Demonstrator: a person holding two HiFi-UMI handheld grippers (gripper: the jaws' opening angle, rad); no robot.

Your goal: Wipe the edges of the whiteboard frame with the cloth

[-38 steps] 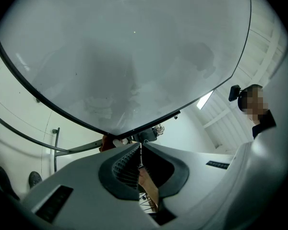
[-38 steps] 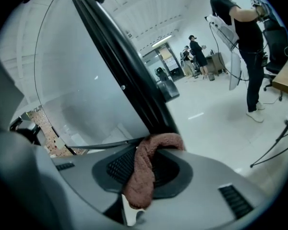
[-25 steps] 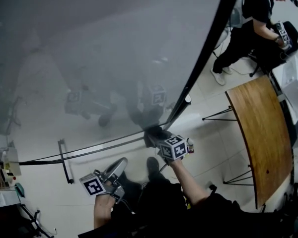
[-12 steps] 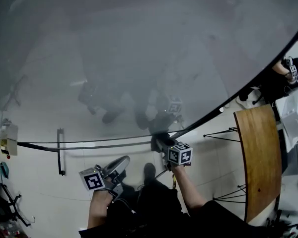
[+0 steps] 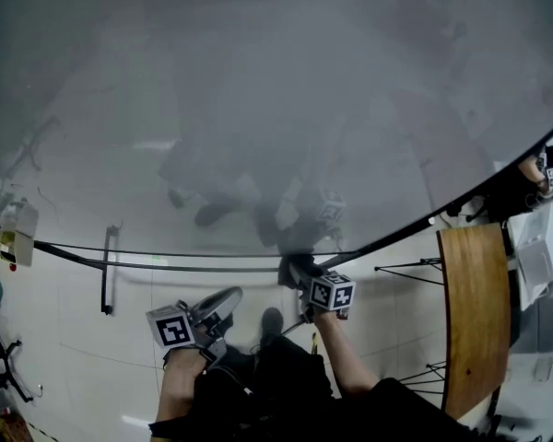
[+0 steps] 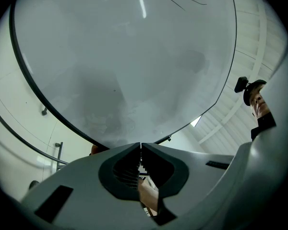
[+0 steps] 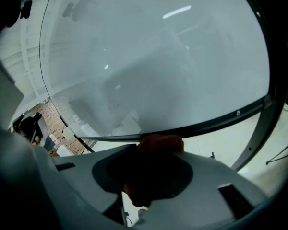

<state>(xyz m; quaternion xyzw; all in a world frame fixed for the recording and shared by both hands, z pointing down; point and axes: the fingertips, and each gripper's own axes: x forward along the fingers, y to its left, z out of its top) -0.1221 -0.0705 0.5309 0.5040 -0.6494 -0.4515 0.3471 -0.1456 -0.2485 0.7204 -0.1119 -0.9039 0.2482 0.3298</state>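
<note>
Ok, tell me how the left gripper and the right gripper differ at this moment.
The left gripper has its jaws together with nothing between them, while the right gripper is shut on the cloth. The right gripper sits up at the lower edge of the whiteboard frame, and the left gripper hangs lower, off the board. What they share: neither is open, and both point toward the board.

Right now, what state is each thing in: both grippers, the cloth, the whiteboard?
Left gripper: jaws shut, empty, held low, touching nothing.
Right gripper: jaws shut on the cloth.
Cloth: bunched, against the frame's bottom edge.
Whiteboard: mostly blank, faintly smudged.
</note>
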